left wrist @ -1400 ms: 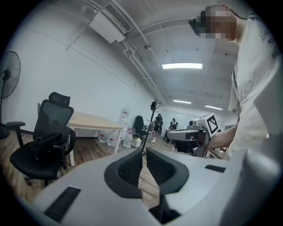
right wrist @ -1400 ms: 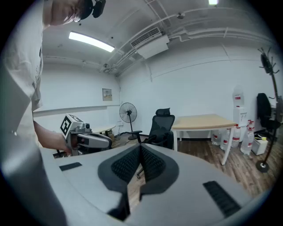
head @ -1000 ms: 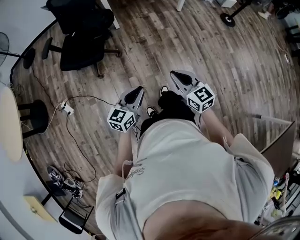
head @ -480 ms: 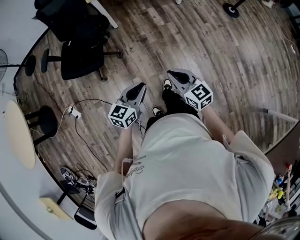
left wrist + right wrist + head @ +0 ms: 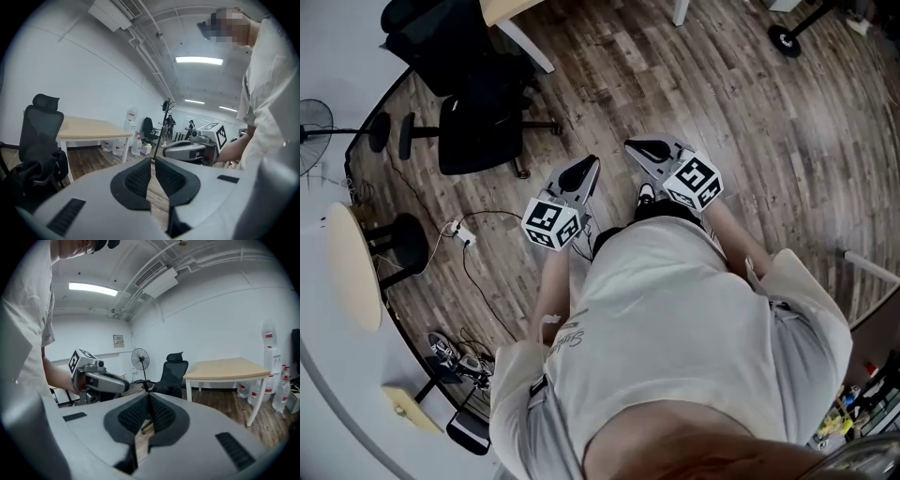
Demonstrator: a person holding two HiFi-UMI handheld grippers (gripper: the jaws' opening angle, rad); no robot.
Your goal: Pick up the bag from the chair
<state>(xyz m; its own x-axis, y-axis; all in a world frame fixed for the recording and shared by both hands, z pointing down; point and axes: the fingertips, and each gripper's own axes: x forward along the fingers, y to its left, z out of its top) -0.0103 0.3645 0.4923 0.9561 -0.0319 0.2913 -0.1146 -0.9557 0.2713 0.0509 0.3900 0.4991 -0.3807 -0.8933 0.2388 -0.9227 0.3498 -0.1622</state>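
Observation:
A black office chair (image 5: 478, 127) stands on the wood floor at the upper left of the head view, a good way ahead of both grippers. In the left gripper view a dark bag (image 5: 33, 177) slumps on the seat of the chair (image 5: 41, 124). My left gripper (image 5: 586, 173) and right gripper (image 5: 642, 150) are held side by side in front of the person's body, pointing forward, both shut on nothing. The left jaws (image 5: 152, 161) meet at their tips, as do the right jaws (image 5: 148, 397). The right gripper view shows the chair (image 5: 172, 376) beyond them.
A light wooden table (image 5: 511, 9) with white legs stands just behind the chair. A floor fan (image 5: 314, 117), a black stool (image 5: 403, 244), a pale round tabletop (image 5: 352, 267) and a power strip with cable (image 5: 461, 232) line the left wall. Water bottles (image 5: 131, 140) sit beyond the table.
The person has stepped forward: the chair and table have drawn nearer and lower in the head view. Both grippers stay shut and have risen slightly toward the chair.

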